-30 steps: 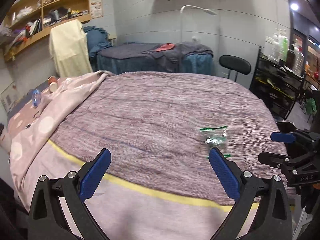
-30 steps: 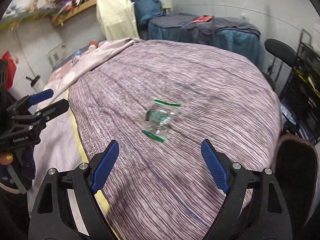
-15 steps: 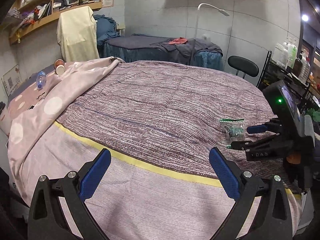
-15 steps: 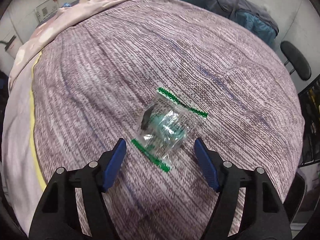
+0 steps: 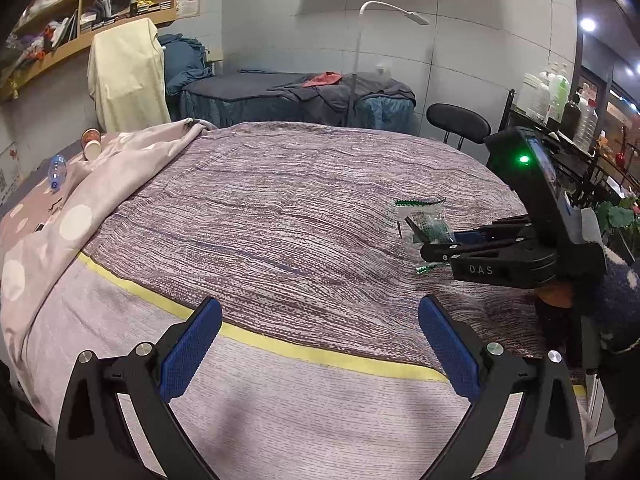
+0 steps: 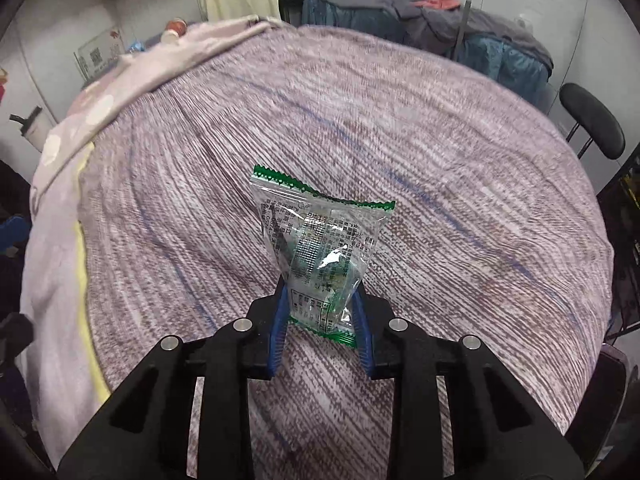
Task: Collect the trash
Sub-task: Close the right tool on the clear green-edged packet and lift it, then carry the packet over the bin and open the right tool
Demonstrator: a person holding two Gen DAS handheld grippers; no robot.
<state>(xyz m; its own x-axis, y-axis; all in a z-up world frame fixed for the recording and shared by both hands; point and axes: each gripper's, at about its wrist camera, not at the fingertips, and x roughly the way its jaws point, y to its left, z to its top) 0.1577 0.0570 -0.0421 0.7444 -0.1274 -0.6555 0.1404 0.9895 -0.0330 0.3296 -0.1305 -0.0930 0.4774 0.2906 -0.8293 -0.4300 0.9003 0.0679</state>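
Observation:
A clear plastic wrapper (image 6: 320, 232) with green serrated ends stands crumpled between the blue pads of my right gripper (image 6: 320, 292). The jaws are closing and the pads press on its lower half, just above the striped purple bedspread (image 6: 440, 200). In the left wrist view the same wrapper (image 5: 420, 216) sticks up from the right gripper (image 5: 436, 246) at the bed's right side, and a dark sleeve shows behind it. My left gripper (image 5: 320, 312) hangs open over the near edge of the bed, with nothing between its fingers.
A pink dotted blanket (image 5: 80, 200) covers the bed's left side, with a paper cup (image 5: 90, 146) and a plastic bottle (image 5: 56, 168) beyond it. A black chair (image 5: 458, 118) and a dark rack (image 5: 580, 160) stand to the right. A second bed (image 5: 296, 96) lies at the back.
My right gripper came down over the wrapper and its jaws closed around it, so the wrapper now stands up between the pads. The left gripper stayed open.

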